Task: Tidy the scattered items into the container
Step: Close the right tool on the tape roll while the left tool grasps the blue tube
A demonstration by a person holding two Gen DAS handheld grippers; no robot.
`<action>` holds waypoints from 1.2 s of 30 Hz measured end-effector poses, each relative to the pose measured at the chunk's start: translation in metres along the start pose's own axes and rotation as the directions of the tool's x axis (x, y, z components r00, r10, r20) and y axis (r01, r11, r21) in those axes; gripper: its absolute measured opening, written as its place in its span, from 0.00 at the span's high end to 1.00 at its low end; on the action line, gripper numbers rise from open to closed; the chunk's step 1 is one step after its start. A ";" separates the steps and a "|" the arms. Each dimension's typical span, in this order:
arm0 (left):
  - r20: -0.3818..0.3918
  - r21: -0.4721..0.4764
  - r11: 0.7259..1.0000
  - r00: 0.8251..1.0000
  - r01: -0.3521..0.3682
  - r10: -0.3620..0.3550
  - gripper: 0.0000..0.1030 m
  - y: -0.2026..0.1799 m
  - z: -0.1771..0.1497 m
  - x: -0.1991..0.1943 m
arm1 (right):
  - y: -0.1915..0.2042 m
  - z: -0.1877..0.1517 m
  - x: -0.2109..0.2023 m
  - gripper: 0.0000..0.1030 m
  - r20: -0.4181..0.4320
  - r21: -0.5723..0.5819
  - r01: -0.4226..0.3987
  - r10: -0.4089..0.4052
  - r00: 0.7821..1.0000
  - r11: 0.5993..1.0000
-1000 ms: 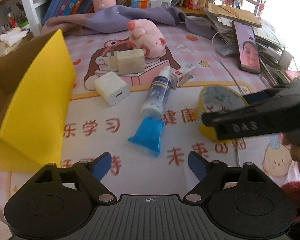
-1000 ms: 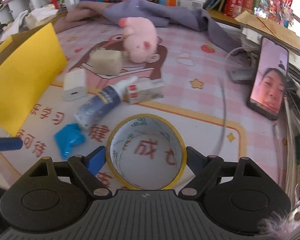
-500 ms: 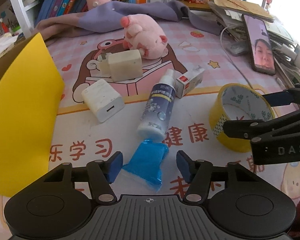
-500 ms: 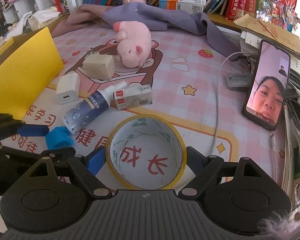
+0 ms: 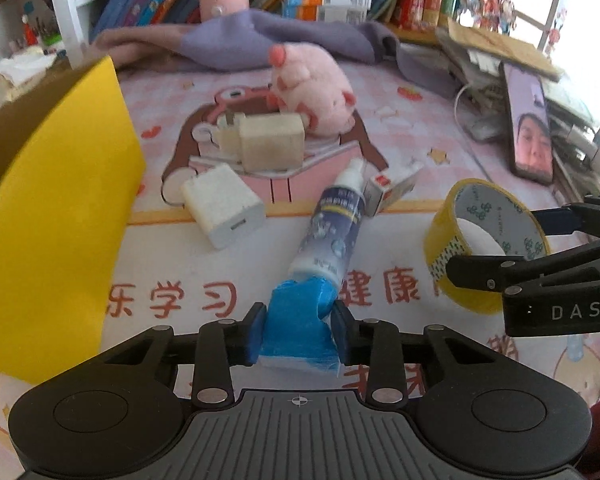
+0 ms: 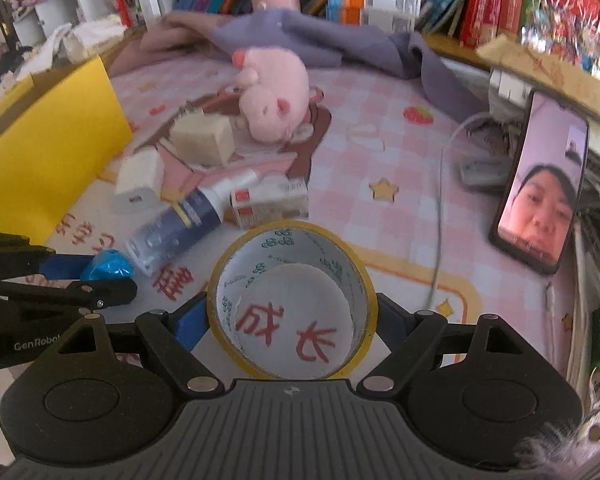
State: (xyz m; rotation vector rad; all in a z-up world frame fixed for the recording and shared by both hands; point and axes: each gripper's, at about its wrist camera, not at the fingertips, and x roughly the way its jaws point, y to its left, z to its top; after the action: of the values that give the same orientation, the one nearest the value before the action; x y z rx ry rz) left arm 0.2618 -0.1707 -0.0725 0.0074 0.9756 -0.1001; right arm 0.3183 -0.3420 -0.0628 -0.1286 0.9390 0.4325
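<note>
The left gripper (image 5: 298, 330) is closing its jaws on the blue packet (image 5: 300, 320) on the mat — the right gripper (image 6: 292, 320) clasps the yellow tape roll (image 6: 292, 304), beside the spray bottle (image 5: 332, 228).

Two chargers (image 5: 224, 205) (image 5: 270, 145), one spray bottle (image 5: 332, 229), one tape roll (image 5: 486, 244), one blue packet (image 5: 298, 326), one plush pig (image 5: 312, 88), one small box (image 5: 392, 186)

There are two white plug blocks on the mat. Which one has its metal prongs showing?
The yellowish charger, right beside the pink plush pig; its prongs stick out on its left. The brighter white charger, nearer the yellow box, shows only a port slot.
</note>
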 end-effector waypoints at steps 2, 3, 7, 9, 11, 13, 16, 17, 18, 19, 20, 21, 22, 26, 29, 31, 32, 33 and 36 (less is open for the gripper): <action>0.013 -0.002 1.000 1.000 0.003 -0.003 0.68 0.000 0.002 -0.006 | 0.002 0.002 -0.005 0.19 0.009 -0.011 -0.016 0.016 1.000 1.000; 0.020 -0.001 1.000 1.000 0.004 -0.004 0.68 0.000 0.003 -0.010 | 0.003 0.003 -0.007 0.19 0.013 -0.017 -0.023 0.023 1.000 1.000; 0.046 0.000 1.000 0.999 0.013 -0.013 0.68 0.002 0.004 -0.024 | 0.008 0.002 -0.018 0.19 0.044 -0.017 -0.024 0.024 0.999 1.000; 0.062 0.004 1.000 0.998 0.021 -0.021 0.68 0.002 0.005 -0.031 | 0.010 0.001 -0.023 0.19 0.057 -0.010 -0.016 0.017 0.998 1.000; 0.081 0.008 0.999 0.996 0.032 -0.033 0.68 0.002 0.004 -0.040 | 0.013 0.000 -0.028 0.19 0.071 -0.004 -0.011 0.011 0.997 1.000; 0.108 0.011 0.999 0.993 0.044 -0.045 0.69 0.004 0.003 -0.051 | 0.016 0.000 -0.035 0.19 0.084 -0.002 -0.009 0.010 0.996 1.000; 0.151 0.009 0.998 0.986 0.065 -0.065 0.69 0.012 0.001 -0.069 | 0.024 0.000 -0.047 0.19 0.106 -0.007 -0.007 0.008 0.994 1.000; 0.163 0.009 0.997 0.984 0.071 -0.071 0.69 0.015 0.000 -0.073 | 0.027 0.000 -0.051 0.19 0.114 -0.002 -0.005 0.006 0.993 1.000; 0.173 0.011 0.997 0.982 0.078 -0.079 0.69 0.018 -0.002 -0.077 | 0.030 0.000 -0.055 0.19 0.120 0.004 -0.003 0.002 0.993 1.000; 0.181 0.014 0.996 0.980 0.086 -0.087 0.69 0.020 -0.004 -0.081 | 0.034 -0.002 -0.058 0.19 0.125 0.010 0.003 -0.005 0.992 1.000; 0.186 0.018 0.995 0.978 0.095 -0.097 0.69 0.023 -0.007 -0.084 | 0.039 -0.004 -0.060 0.19 0.127 0.014 0.013 -0.015 0.992 1.000; 0.190 0.025 0.994 0.976 0.105 -0.108 0.69 0.025 -0.010 -0.086 | 0.044 -0.006 -0.062 0.19 0.126 0.019 0.022 -0.024 0.992 1.000; 0.193 0.031 0.993 0.974 0.115 -0.119 0.69 0.028 -0.013 -0.089 | 0.049 -0.009 -0.064 0.19 0.124 0.026 0.029 -0.032 0.992 0.999; 0.219 0.074 0.986 0.962 0.150 -0.163 0.69 0.041 -0.024 -0.103 | 0.072 -0.018 -0.079 0.19 0.152 0.039 0.073 -0.078 0.985 0.997; 0.237 0.102 0.980 0.953 0.170 -0.190 0.69 0.053 -0.036 -0.116 | 0.092 -0.026 -0.088 0.19 0.168 0.063 0.105 -0.114 0.979 0.993; 0.241 0.118 0.976 0.948 0.182 -0.206 0.69 0.064 -0.047 -0.124 | 0.107 -0.034 -0.094 0.19 0.175 0.083 0.125 -0.138 0.975 0.989; 0.243 0.124 0.974 0.946 0.187 -0.213 0.69 0.069 -0.052 -0.128 | 0.114 -0.037 -0.097 0.19 0.178 0.091 0.133 -0.148 0.973 0.987; 0.243 0.129 0.973 0.945 0.192 -0.218 0.69 0.074 -0.058 -0.133 | 0.123 -0.042 -0.100 0.19 0.182 0.101 0.143 -0.160 0.970 0.985; 0.241 0.144 0.968 0.942 0.205 -0.235 0.69 0.093 -0.077 -0.146 | 0.150 -0.058 -0.109 0.19 0.187 0.131 0.168 -0.191 0.964 0.977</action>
State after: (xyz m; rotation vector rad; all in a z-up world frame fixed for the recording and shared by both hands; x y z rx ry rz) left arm 0.1247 -0.0623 0.0015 -0.0074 0.7076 -0.3568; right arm 0.1572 -0.2556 0.0024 -0.0644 0.7452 0.2176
